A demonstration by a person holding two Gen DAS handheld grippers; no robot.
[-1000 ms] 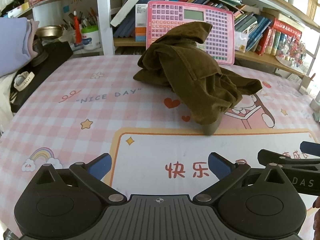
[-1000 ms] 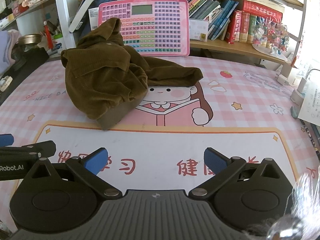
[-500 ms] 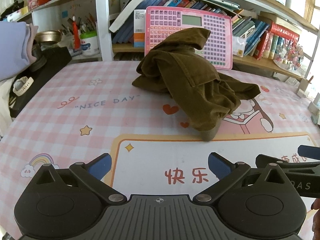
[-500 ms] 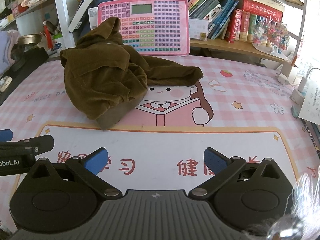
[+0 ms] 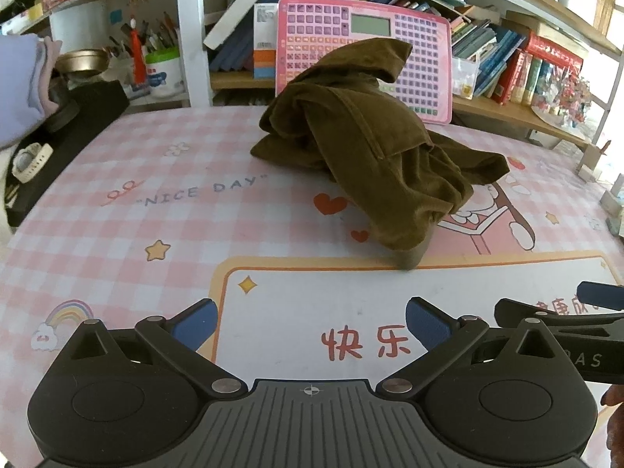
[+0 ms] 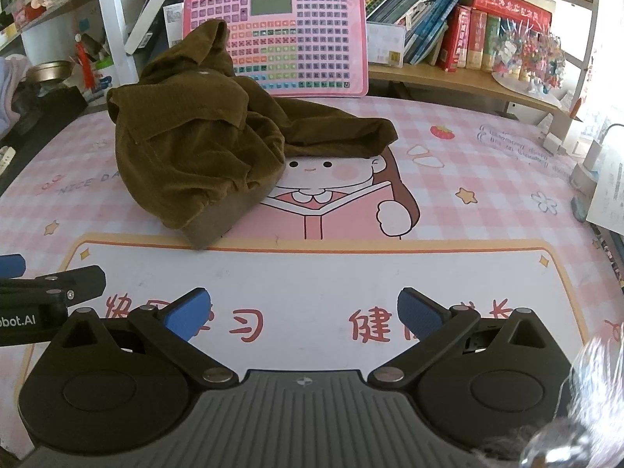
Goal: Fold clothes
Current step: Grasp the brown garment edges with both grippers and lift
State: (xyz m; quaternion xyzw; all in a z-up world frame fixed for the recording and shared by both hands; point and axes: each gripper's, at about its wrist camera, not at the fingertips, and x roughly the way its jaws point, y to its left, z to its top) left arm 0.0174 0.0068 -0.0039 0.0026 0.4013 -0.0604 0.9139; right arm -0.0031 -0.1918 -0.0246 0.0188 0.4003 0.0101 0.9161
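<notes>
A brown corduroy garment [image 5: 374, 156] lies crumpled in a heap on the pink cartoon table mat [image 5: 163, 210], towards the far side. It also shows in the right wrist view [image 6: 202, 156], left of centre. My left gripper [image 5: 312, 323] is open and empty, hovering over the near white part of the mat, short of the garment. My right gripper [image 6: 304, 316] is open and empty, also near the front edge. Each gripper shows at the edge of the other's view.
A pink toy keyboard tablet [image 6: 296, 39] leans against the shelf behind the garment. Bookshelves with books [image 6: 468, 35] run along the back. A pen cup [image 5: 160, 66], a bowl and a black object [image 5: 66, 132] sit at far left. Small items lie at the right edge [image 6: 600, 179].
Both grippers have drifted slightly; the left view has pulled back and tilted a little. The garment has not moved.
</notes>
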